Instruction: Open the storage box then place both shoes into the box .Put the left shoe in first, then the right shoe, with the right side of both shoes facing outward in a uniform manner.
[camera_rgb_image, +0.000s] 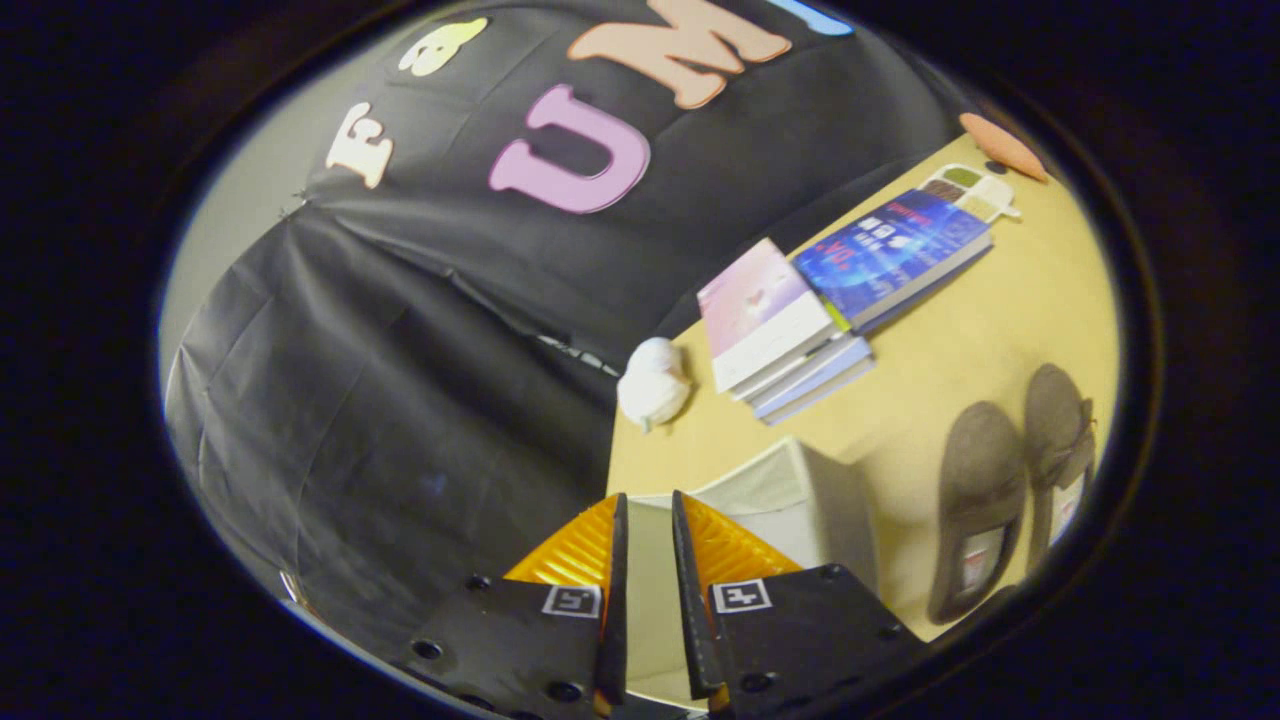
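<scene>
Gripper (648, 505) fingers sat w/ a narrow gap, the storage box (790, 500) lid edge between them; whether pinched, couldn't tell. Shoes (1010, 490) lay beside box; books (800, 330), white wad (654, 383) beyond.

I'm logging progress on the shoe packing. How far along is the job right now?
Early stage. Nothing is packed: both shoes lie side by side on the table, outside the storage box. In hand: the gripper has its fingers closed to a narrow gap around what looks like the box's pale lid or flap; whether they press on it is unclear. Left: finish opening, then left shoe, then right.
</scene>
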